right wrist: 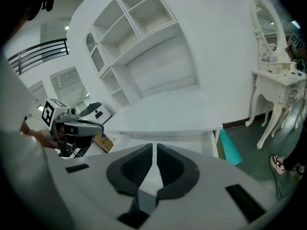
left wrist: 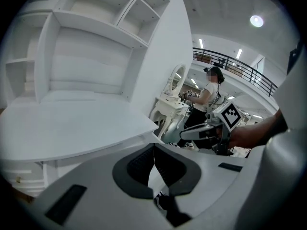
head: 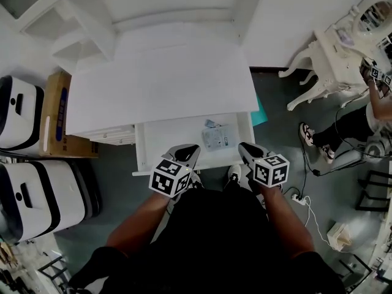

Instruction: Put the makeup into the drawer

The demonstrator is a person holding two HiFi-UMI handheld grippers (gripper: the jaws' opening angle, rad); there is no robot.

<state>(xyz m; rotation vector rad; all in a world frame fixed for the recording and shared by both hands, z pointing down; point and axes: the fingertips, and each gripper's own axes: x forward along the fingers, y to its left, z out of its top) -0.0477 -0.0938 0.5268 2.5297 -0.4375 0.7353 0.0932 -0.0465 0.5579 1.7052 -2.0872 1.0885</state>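
The white desk's drawer stands pulled out, and clear makeup packets lie in its right half. My left gripper hovers over the drawer's front edge, shut and empty. My right gripper hangs beside it at the drawer's right front corner, also shut with nothing held. In the left gripper view the jaws meet at the tips, and the right gripper shows beyond them. In the right gripper view the jaws stand closed over the drawer, with the left gripper at the left.
The desk top is bare, with open shelves behind it. A cardboard box and two white cases stand left of the desk. At the right are a teal object, a white vanity table, a person and floor cables.
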